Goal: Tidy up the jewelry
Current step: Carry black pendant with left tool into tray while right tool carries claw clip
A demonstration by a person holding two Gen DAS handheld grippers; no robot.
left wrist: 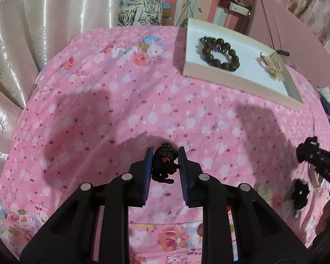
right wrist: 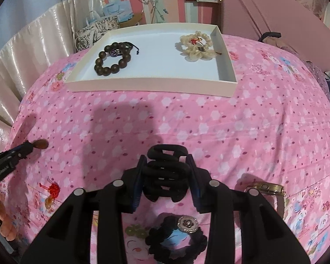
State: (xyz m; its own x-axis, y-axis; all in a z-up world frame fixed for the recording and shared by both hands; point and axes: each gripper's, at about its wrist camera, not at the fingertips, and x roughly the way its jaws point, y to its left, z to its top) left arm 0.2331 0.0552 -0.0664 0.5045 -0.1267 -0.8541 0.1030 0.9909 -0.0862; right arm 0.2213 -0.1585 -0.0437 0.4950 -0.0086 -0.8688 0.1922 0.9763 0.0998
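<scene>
My left gripper (left wrist: 165,161) is shut on a black braided cord bracelet (left wrist: 165,165) and holds it above the pink floral cloth. My right gripper (right wrist: 166,171) is shut on a black hair claw clip (right wrist: 165,173), also above the cloth. A white shallow tray (right wrist: 151,84) (left wrist: 242,82) lies farther back. In it are a dark wooden bead bracelet (right wrist: 112,58) (left wrist: 220,54) and a cream shell bracelet (right wrist: 197,46) (left wrist: 274,67). The right gripper shows at the right edge of the left wrist view (left wrist: 308,151). The left gripper shows at the left edge of the right wrist view (right wrist: 27,148).
On the cloth near me lie a black scrunchie with a round silver ornament (right wrist: 178,239), a gold watch (right wrist: 266,188), a red knot charm (right wrist: 52,189) and orange beads (right wrist: 5,220). A cream curtain (left wrist: 22,44) hangs left. A pink board (right wrist: 275,15) leans behind the tray.
</scene>
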